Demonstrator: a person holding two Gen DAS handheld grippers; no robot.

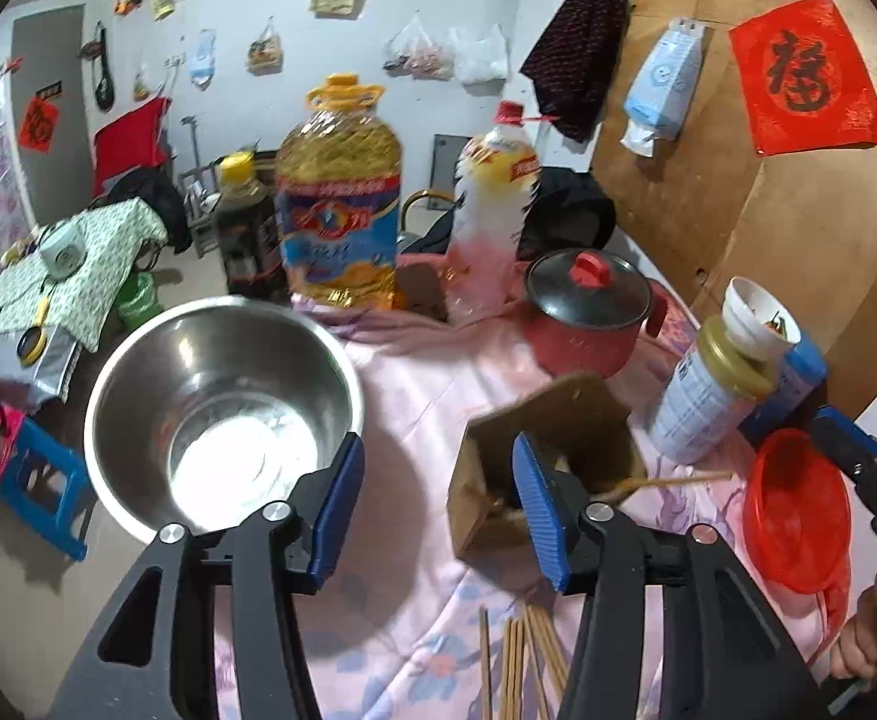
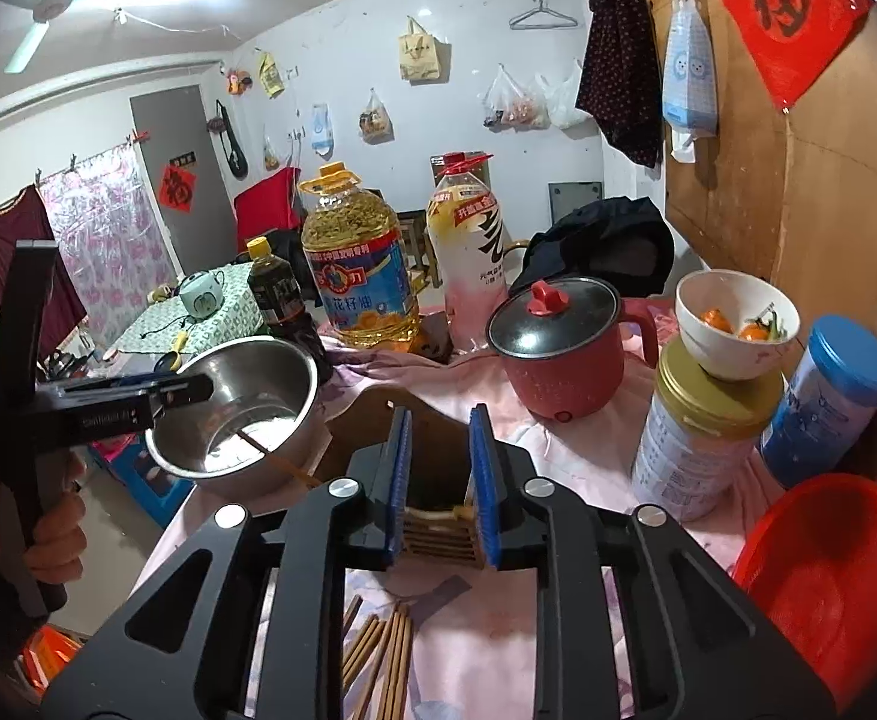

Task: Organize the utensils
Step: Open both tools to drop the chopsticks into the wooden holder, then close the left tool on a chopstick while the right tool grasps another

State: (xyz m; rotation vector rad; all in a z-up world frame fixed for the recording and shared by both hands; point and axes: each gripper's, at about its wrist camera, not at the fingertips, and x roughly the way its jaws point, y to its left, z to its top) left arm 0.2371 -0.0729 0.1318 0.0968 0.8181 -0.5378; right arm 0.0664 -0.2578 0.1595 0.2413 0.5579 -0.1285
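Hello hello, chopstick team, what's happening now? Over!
Left gripper open, empty. Right gripper open, jaws either side of wooden holder. One chopstick sticks out of holder; chopsticks loose on cloth. Steel bowl close left.

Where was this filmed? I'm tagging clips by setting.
Probably a small lived-in home room, not a lab: a big cooking oil bottle and red electric pot stand on a floral cloth, with shopping bags hung on the wall.

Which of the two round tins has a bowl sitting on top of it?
The tin with the gold lid. A white bowl holding something orange sits on it. The tin with the blue lid beside it has nothing on top.
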